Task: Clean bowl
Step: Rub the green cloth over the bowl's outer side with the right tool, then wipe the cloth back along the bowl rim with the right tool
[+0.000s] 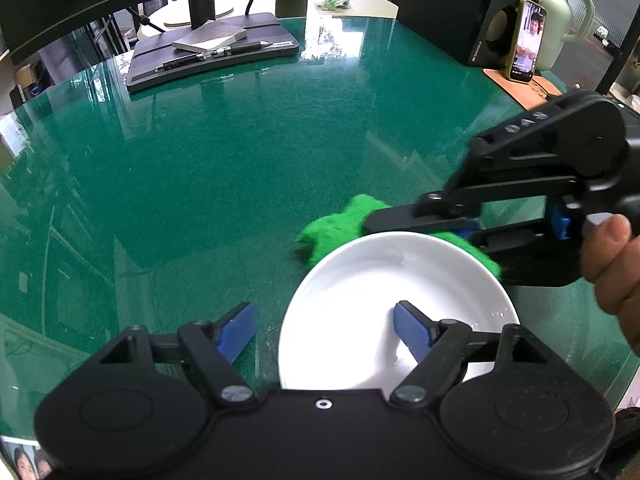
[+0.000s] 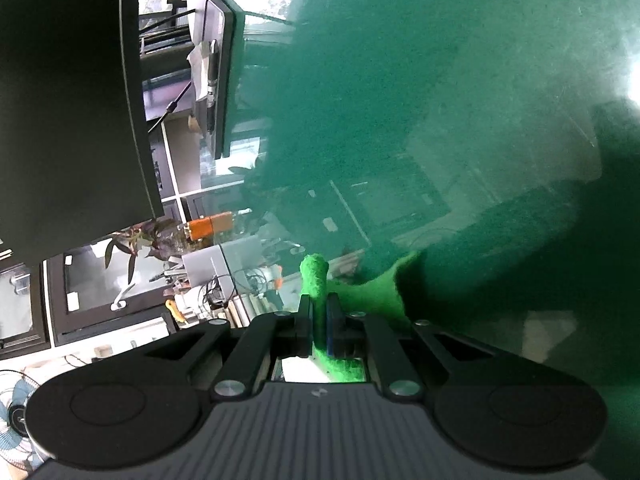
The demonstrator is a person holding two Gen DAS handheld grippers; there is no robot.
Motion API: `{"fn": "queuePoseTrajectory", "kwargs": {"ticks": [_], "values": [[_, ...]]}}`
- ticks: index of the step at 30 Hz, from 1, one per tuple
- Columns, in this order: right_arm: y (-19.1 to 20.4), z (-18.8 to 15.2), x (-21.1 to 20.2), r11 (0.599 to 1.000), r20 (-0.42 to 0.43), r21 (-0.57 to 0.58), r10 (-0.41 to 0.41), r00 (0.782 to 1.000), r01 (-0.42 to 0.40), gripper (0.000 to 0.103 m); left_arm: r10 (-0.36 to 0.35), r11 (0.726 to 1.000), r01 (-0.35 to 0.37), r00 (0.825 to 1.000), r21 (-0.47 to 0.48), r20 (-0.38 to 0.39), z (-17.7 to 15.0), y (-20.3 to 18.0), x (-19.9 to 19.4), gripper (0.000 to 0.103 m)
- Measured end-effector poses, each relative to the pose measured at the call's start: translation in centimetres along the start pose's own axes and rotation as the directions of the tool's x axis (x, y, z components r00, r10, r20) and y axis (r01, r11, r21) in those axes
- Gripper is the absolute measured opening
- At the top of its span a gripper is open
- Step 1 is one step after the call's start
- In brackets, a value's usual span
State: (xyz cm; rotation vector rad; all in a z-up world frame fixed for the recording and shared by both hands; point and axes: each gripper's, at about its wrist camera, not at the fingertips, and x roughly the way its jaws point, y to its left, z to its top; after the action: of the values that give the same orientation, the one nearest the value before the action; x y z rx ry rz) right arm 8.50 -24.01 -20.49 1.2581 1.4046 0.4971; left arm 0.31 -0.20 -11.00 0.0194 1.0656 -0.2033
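Pinching a fuzzy green cloth (image 2: 318, 280) in my right gripper (image 2: 319, 320) beside the white bowl's (image 1: 360, 280) far rim, I am straddling its near rim with my left gripper (image 1: 324, 330) wide open, next needing to clamp it.

both wrist views look closely down at the green table (image 1: 240, 152), sharing the green cloth (image 1: 340, 224).

1. The left gripper (image 1: 324, 330) is held pointing steeply downward, its jaws spread wide, with nothing pressed between the blue pads (image 1: 412, 332).
2. One left finger is placed inside the white bowl (image 1: 400, 280), the other outside its rim.
3. The right gripper (image 2: 319, 322) is held nearly level, its jaws closed tight on a green cloth (image 2: 316, 276).
4. The right gripper is gripped by a hand (image 1: 612, 264), whose thumb is seen on its body.
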Motion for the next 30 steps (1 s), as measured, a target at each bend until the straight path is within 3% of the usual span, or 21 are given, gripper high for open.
{"fn": "queuePoseTrajectory", "kwargs": {"ticks": [4,8,13,16,21,23,25,30], "values": [[-1.5,-0.2,-1.8,0.999,0.001,0.04,-0.016,1.0,0.016,0.008,-0.003,1.0,0.003,1.0,0.005,0.0,0.1,0.0,0.0,0.078],[-0.9,0.0,-0.7,0.999,-0.005,0.034,-0.029,1.0,0.029,0.008,-0.004,1.0,0.004,1.0,0.007,-0.001,0.1,0.0,0.1,0.078],[0.9,0.6,2.2,1.0,-0.047,0.007,0.021,0.999,-0.021,0.008,-0.002,1.0,0.002,1.0,0.007,0.002,0.1,0.0,0.0,0.079],[1.5,0.9,3.3,1.0,-0.07,-0.021,-0.005,0.998,0.003,0.008,-0.002,1.0,0.002,1.0,0.008,0.004,0.0,0.0,0.0,0.08],[1.1,0.7,2.2,0.999,-0.057,-0.04,-0.018,0.998,0.015,0.007,0.004,1.0,-0.004,1.0,0.001,0.006,0.1,0.3,0.3,0.086],[0.2,0.4,0.6,1.0,-0.036,-0.021,-0.01,0.999,0.01,0.007,0.008,1.0,-0.008,1.0,-0.015,0.003,0.2,0.4,0.2,0.082],[-0.8,0.1,-0.6,1.0,-0.019,0.008,0.0,1.0,0.0,0.007,0.021,0.998,-0.021,1.0,-0.064,-0.002,0.1,1.0,-0.2,0.072],[-2.6,-0.2,-2.3,0.998,-0.006,0.069,0.012,1.0,-0.012,0.008,0.032,0.993,-0.032,0.999,-0.115,-0.001,-0.7,1.7,-1.9,0.071]]}}
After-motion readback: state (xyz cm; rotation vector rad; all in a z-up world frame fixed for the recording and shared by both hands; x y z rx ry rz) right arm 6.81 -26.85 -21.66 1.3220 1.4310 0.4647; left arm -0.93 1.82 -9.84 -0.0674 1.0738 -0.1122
